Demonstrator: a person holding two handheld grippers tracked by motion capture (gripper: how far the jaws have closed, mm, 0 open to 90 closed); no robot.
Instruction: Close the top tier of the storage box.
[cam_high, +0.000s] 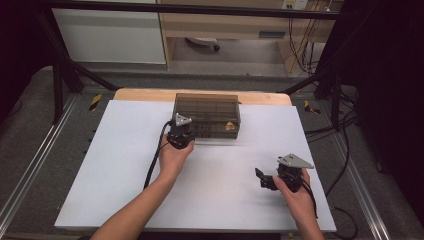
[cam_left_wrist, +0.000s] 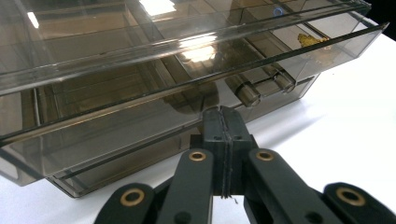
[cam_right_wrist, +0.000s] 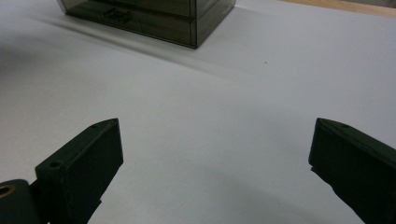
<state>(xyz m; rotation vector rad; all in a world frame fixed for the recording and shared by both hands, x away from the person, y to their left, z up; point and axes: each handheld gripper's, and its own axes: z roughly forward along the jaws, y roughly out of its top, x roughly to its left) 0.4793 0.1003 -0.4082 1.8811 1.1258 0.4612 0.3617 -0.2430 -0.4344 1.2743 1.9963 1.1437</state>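
Box (cam_left_wrist: 140, 93) contents are blurred by its smoky walls. Left gripper (cam_left_wrist: 223, 112), jaws together, meets its front; right gripper (cam_right_wrist: 212, 154) jaws apart, well clear.

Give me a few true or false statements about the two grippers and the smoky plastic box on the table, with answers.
1. The left gripper has its jaws closed together. True.
2. The right gripper is clamped on the box. False: its jaws stand wide open over the bare white table, apart from the box.
3. The organizer box is clear and dark-tinted. True.
4. The left gripper is far from the box. False: its tip is right at the box's front.
5. Something yellow lies in one compartment. True.
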